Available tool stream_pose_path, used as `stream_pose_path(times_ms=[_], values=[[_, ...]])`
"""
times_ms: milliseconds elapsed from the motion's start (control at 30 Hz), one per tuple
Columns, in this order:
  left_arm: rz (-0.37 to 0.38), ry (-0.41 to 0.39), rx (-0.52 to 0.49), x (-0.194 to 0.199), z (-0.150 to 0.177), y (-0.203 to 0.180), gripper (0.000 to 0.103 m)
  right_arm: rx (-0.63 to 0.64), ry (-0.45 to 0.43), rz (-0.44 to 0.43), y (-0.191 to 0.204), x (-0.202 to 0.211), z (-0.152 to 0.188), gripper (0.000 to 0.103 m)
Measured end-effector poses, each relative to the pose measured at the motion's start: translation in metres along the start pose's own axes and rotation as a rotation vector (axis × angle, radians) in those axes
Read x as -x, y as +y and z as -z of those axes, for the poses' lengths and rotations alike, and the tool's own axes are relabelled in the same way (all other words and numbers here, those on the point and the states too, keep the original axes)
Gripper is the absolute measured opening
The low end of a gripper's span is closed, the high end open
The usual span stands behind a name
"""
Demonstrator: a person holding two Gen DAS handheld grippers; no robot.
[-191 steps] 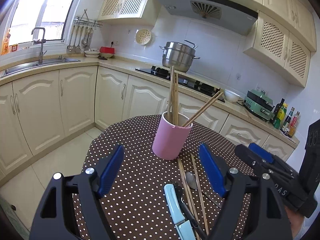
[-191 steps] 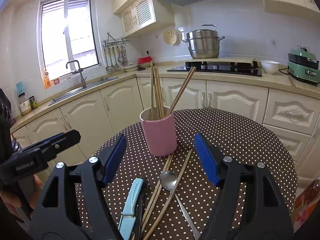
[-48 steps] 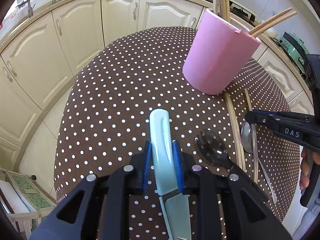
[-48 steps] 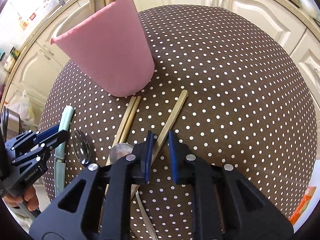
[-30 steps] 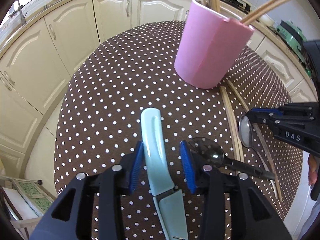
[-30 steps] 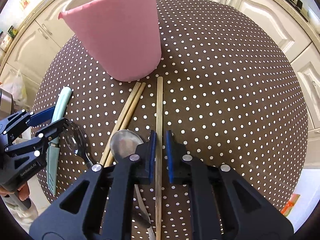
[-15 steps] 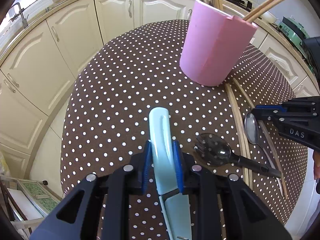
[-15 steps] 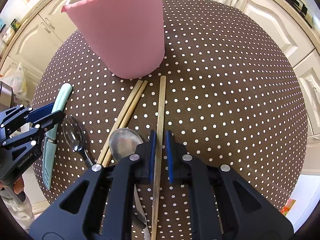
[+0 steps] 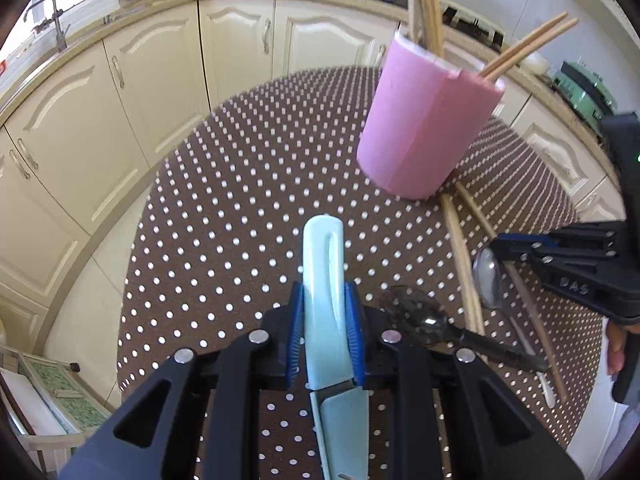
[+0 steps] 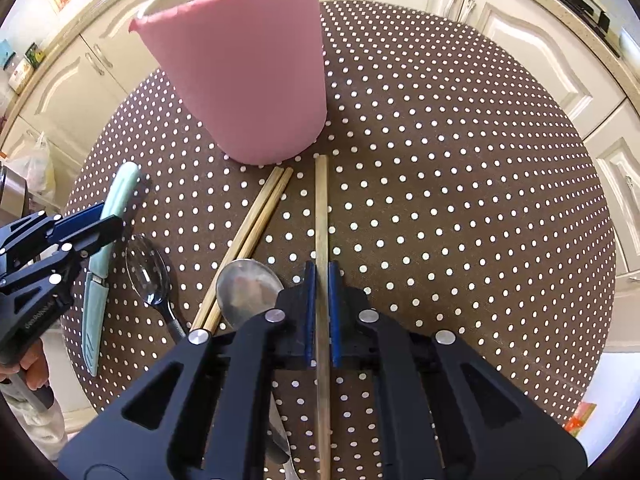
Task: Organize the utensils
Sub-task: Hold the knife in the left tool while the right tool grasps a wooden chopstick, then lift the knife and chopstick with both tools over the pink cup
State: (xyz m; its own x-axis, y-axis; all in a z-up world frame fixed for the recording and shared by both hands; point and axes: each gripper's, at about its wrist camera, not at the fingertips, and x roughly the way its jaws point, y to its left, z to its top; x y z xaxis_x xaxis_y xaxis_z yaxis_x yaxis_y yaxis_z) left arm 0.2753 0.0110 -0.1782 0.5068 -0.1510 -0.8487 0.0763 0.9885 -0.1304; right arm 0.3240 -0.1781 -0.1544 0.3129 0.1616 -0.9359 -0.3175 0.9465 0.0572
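Note:
My left gripper (image 9: 324,300) is shut on the pale green handle of a sheathed knife (image 9: 323,256), lifted slightly over the dotted table (image 9: 224,216); the knife also shows in the right wrist view (image 10: 108,216). My right gripper (image 10: 322,276) is shut on a single wooden chopstick (image 10: 321,216) that points at the pink holder (image 10: 248,68). The pink holder (image 9: 424,128) stands upright with several chopsticks in it. A pair of chopsticks (image 10: 248,236), a silver spoon (image 10: 248,292) and a dark-handled spoon (image 10: 148,272) lie on the table.
The round table carries a brown cloth with white dots (image 10: 460,184). Cream kitchen cabinets (image 9: 120,92) curve around behind it. My right gripper shows at the right edge of the left wrist view (image 9: 520,248), and my left gripper at the left edge of the right wrist view (image 10: 80,232).
The left gripper opened briefly, then shut again on the knife handle and has raised it a little. The right gripper stays shut on the chopstick, which has swung to point at the holder.

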Motion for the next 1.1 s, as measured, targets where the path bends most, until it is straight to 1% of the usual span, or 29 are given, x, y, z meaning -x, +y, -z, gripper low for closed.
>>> stream_pose_path(times_ms=[67,200,433,533,867,1100], values=[[-0.003,-0.042,-0.005,0.011,0.000,-0.001,0.020,-0.010,-0.031,0.008,-0.004,0.005,0.004,0.006],[-0.007,-0.136,-0.022,0.038,0.000,-0.005,0.020,-0.032,-0.109,-0.012,-0.013,0.023,0.012,0.006],[0.001,-0.285,-0.069,0.082,0.000,-0.022,0.020,-0.021,-0.255,-0.051,-0.020,0.071,0.028,0.006],[0.012,-0.333,-0.090,0.099,0.001,-0.030,0.020,-0.010,-0.313,-0.062,-0.019,0.090,0.034,0.006],[0.045,-0.422,-0.114,0.130,-0.001,-0.048,0.020,0.005,-0.475,-0.102,-0.018,0.142,0.046,0.006],[0.056,-0.475,-0.113,0.138,-0.002,-0.054,0.020,0.017,-0.553,-0.130,-0.013,0.165,0.046,0.006]])
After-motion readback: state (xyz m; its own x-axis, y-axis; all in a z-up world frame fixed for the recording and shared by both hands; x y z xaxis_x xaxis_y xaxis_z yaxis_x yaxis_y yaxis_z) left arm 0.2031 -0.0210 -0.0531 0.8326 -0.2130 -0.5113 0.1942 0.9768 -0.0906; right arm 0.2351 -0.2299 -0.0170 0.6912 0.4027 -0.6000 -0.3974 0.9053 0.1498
